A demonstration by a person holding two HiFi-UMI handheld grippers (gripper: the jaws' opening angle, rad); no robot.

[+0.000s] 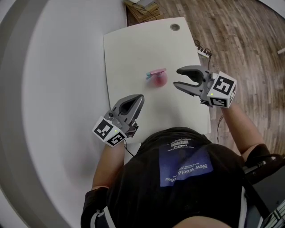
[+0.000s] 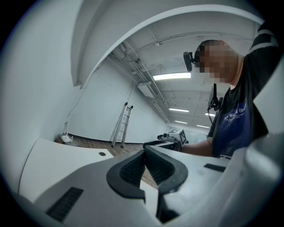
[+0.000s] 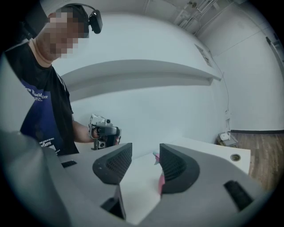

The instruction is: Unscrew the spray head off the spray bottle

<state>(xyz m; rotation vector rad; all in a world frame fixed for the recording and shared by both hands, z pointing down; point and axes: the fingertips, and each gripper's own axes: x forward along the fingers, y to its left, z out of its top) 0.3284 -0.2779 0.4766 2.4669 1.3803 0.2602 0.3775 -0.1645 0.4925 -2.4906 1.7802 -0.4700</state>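
Note:
A small pink spray bottle (image 1: 159, 79) with a pink and teal spray head (image 1: 156, 72) stands on the white table (image 1: 133, 53), apart from both grippers. My right gripper (image 1: 177, 78) hovers just right of it, jaws open around empty air. In the right gripper view the bottle (image 3: 160, 181) peeks out from behind the right jaw, and nothing lies between the jaws (image 3: 146, 162). My left gripper (image 1: 140, 97) is near the table's front edge, well short of the bottle, shut and empty. Its jaws (image 2: 144, 154) meet in the left gripper view.
The table has a round cable hole (image 1: 175, 27) at its far right corner. Cardboard boxes (image 1: 142, 8) lie on the wooden floor beyond it, and a power strip (image 1: 202, 52) lies at its right side. A curved white wall runs along the left. A ladder (image 2: 122, 124) leans far off.

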